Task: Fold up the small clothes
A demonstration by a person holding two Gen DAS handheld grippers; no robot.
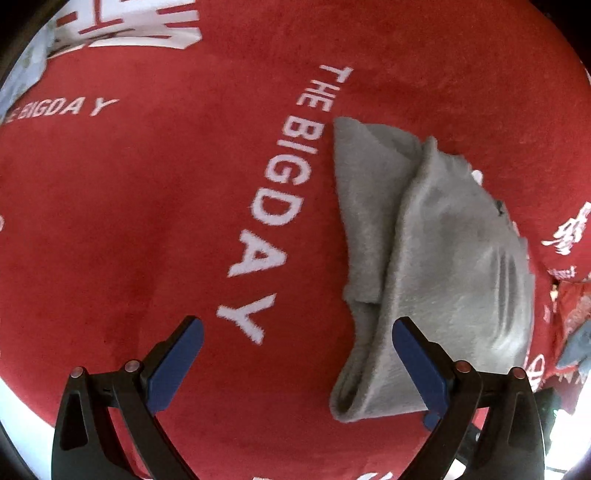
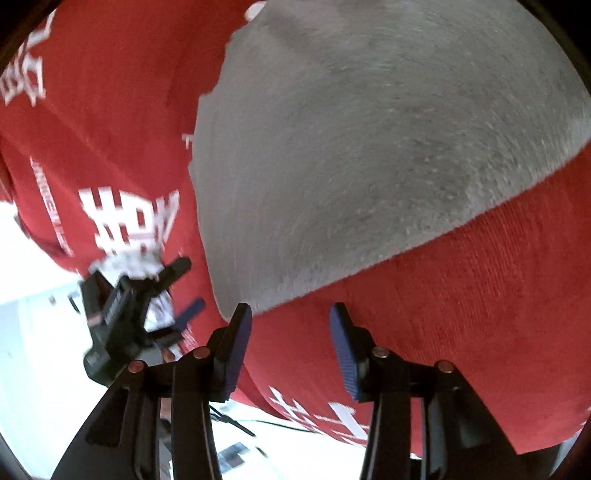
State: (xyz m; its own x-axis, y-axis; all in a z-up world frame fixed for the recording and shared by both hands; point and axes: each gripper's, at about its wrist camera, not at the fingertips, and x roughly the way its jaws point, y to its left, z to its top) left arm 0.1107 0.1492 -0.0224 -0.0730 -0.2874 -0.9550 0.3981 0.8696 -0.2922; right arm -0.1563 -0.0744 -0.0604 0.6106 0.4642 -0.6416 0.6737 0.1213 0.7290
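Observation:
A small grey fleece garment (image 1: 436, 258) lies partly folded on a red cloth (image 1: 147, 221) printed with "THE BIG DAY". My left gripper (image 1: 295, 332) is open and empty; its right finger (image 1: 421, 362) sits over the garment's near edge. In the right wrist view the same grey garment (image 2: 369, 147) fills the upper frame, blurred. My right gripper (image 2: 290, 321) is open and empty, just short of the garment's near edge. The left gripper shows in the right wrist view (image 2: 147, 295), at the left.
A white and pale patterned cloth (image 1: 110, 29) lies at the far left corner of the red cloth. More crumpled fabric (image 1: 576, 332) sits at the right edge. The red cloth's edge (image 2: 332, 424) drops off to a white floor (image 2: 37, 332).

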